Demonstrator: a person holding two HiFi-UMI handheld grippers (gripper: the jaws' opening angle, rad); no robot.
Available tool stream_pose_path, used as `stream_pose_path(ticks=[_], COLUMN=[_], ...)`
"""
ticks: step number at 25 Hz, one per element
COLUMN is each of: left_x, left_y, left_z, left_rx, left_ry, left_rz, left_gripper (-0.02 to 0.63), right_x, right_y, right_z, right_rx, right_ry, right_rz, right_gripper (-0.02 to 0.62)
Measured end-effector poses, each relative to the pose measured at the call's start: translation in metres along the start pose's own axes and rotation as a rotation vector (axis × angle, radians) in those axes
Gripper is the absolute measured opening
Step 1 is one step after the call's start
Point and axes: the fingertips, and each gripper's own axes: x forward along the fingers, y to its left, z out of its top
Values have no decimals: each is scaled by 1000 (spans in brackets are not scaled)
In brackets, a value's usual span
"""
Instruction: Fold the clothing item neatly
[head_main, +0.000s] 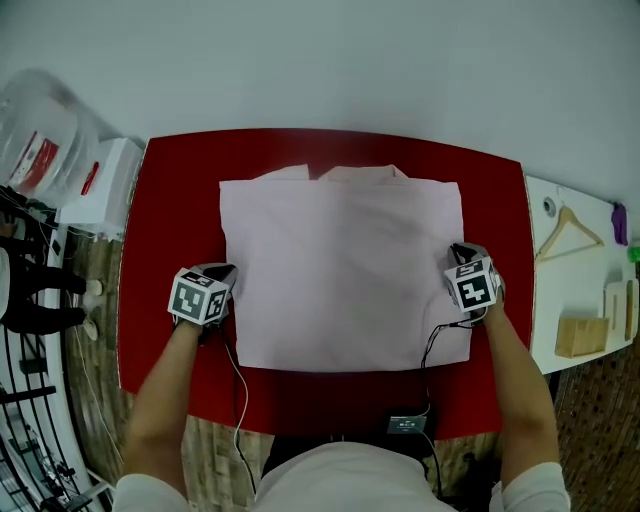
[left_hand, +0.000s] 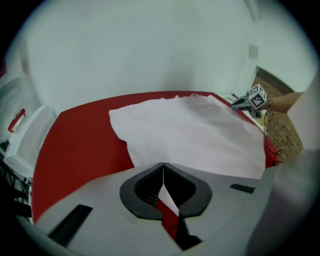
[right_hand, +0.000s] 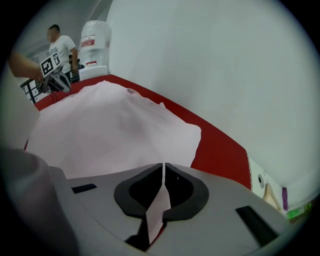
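Red covers the surface, which stands against a plain pale wall. At its centre a pale pink shirt lies flat, already folded into a rough rectangle, with two collar-like flaps at its 12 o'clock edge.

At about 8 o'clock on the shirt, the left gripper meets the cloth's side edge. In the left gripper view its jaws are pressed together, and a sliver of pink cloth shows in the gap behind the tips, so it is pinching the shirt's edge. At about 4 o'clock, the right gripper is on the opposite side edge. In the right gripper view its jaws are likewise together, with a strip of the same cloth caught between them. Both grippers point steeply down at the surface, each with its marker cube on top.

A thin cable trails from the left gripper toward 6 o'clock, and a small black box sits at the near edge. At 3 o'clock, off the red surface, a white side table carries a wooden hanger and a wooden block. At 10 o'clock stand a white box and a clear plastic container.
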Motion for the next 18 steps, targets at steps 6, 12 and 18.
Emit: stream_pose_path(ticks=[6, 12, 18], left_x=[-17, -9, -3], left_y=[-62, -85, -74], left_z=[-29, -71, -92], left_rx=[-3, -2, 10], left_ry=[18, 112, 147], left_rz=[-137, -151, -89], left_gripper=[8, 6, 5], right_x=[-43, -47, -39], right_y=[34, 70, 60], right_z=[-30, -84, -110], right_rx=[70, 100, 144], right_ry=[-16, 86, 99], right_rz=[92, 161, 131], right_gripper=[25, 25, 25])
